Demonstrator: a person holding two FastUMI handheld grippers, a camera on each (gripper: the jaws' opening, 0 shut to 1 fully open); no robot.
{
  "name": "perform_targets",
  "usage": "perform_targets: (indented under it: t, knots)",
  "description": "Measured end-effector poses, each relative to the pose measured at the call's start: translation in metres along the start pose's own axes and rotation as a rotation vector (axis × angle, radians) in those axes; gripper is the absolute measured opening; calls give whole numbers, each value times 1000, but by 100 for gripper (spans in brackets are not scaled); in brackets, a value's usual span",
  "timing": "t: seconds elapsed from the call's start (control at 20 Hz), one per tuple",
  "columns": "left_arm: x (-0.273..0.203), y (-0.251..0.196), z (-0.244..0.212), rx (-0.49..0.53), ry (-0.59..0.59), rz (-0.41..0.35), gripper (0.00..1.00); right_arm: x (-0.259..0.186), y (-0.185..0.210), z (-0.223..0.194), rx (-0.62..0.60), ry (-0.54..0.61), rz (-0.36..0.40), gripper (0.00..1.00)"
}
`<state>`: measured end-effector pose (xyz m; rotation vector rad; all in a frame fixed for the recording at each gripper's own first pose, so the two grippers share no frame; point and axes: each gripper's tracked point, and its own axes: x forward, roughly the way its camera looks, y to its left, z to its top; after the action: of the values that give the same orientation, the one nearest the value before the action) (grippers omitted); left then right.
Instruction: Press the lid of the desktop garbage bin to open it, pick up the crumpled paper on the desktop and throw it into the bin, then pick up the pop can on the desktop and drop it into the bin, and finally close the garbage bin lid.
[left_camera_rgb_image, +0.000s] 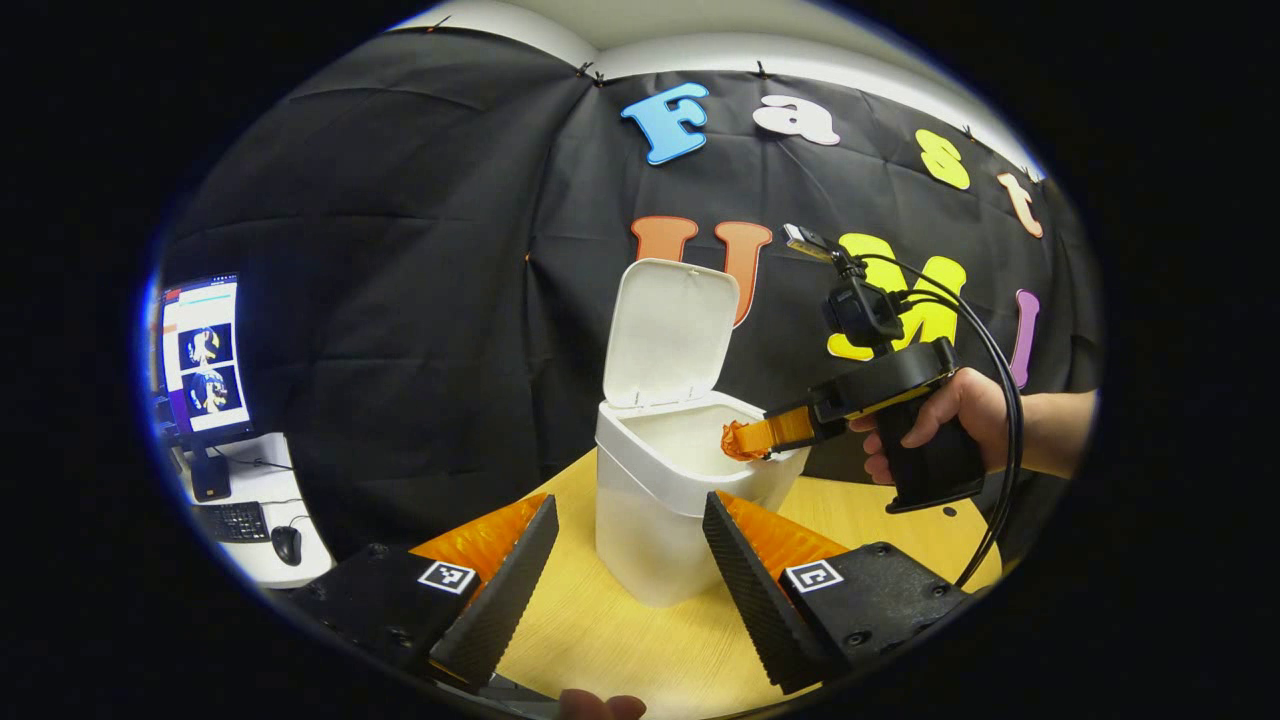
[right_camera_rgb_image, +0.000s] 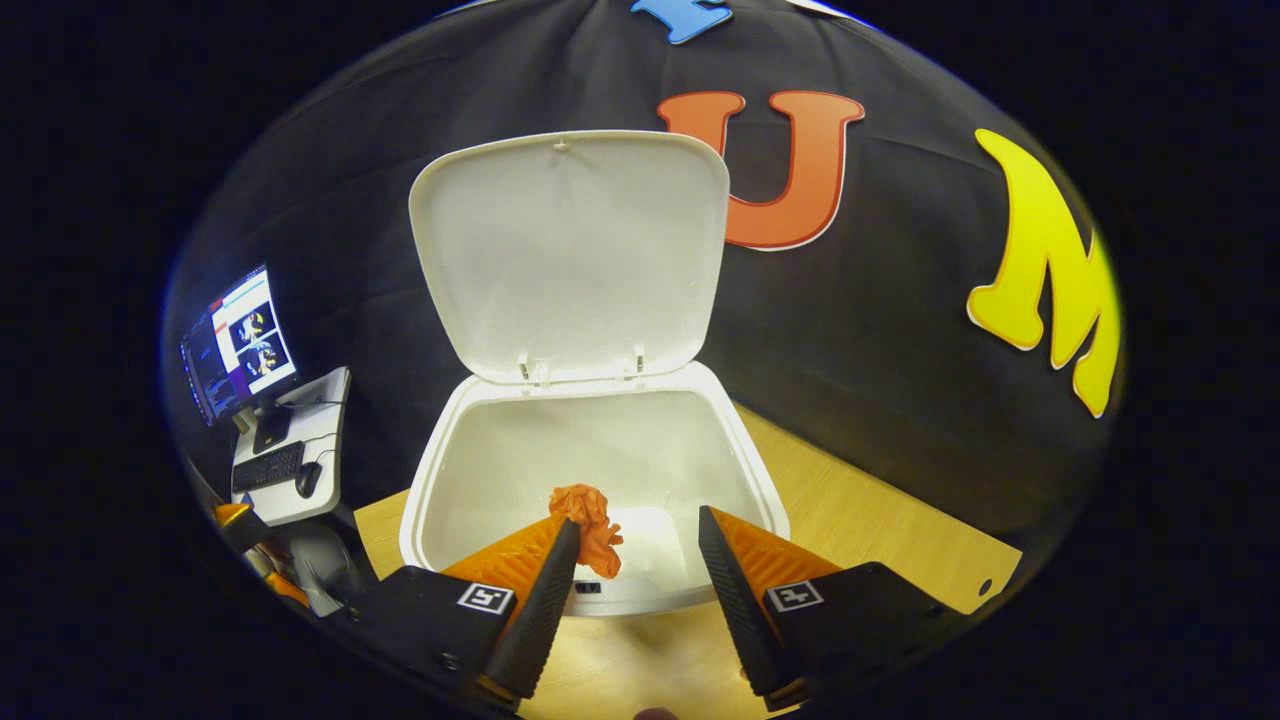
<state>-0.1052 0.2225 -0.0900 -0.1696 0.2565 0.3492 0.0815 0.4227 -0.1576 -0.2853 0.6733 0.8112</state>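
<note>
bin (right_camera_rgb_image: 590, 470) on bench (left_camera_rgb_image: 620, 640), lid (right_camera_rgb_image: 570, 250) up | my right gripper (right_camera_rgb_image: 630, 560) over the opening, fingers apart | paper (right_camera_rgb_image: 592, 528) by its left finger, inside bin mouth; contact unclear | left gripper (left_camera_rgb_image: 630, 545) low before bin, fingers apart, empty

The setting is a lab-style recording booth, not a home. A black cloth wall (left_camera_rgb_image: 420, 300) encloses a light wooden table (left_camera_rgb_image: 620, 630), and the white ceiling (left_camera_rgb_image: 560, 25) of a larger room shows above the cloth. Beside the booth stands a white desk (right_camera_rgb_image: 320, 440) with a lit monitor (right_camera_rgb_image: 240, 340), a keyboard (right_camera_rgb_image: 268, 466) and a mouse (right_camera_rgb_image: 308, 480), forming a computer workstation.
</note>
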Motion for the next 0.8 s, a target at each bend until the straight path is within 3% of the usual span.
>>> perform_targets:
  t: [0.15, 0.2, 0.3, 0.45, 0.6, 0.7, 0.75, 0.8]
  knots:
    - [1, -2, 1, 9, 0, -5, 97, 3, -4, 0, -75, -6, -23, 76]
    - [1, -2, 1, 10, -3, -6, 96, -3, 3, 0, -35, 12, 24, 76]
    - [1, 0, 2, 9, -3, -5, 97, -11, 30, 12, 182, 24, 159, 76]
    - [0, 2, 3, 2, -3, -2, 96, 0, 21, 7, 365, 44, 150, 76]
    - [-1, 5, 5, 11, -8, 3, 96, 4, 23, 16, 519, 37, 194, 78]
    - [0, 6, 5, 9, -5, 6, 96, 11, 8, 11, 472, 31, 132, 79]
    - [0, 6, 5, 10, -4, 5, 96, 12, 3, 8, 433, 27, 116, 72]
    - [0, 4, 7, 12, -8, 3, 96, 9, 5, 12, 418, 18, 124, 80]
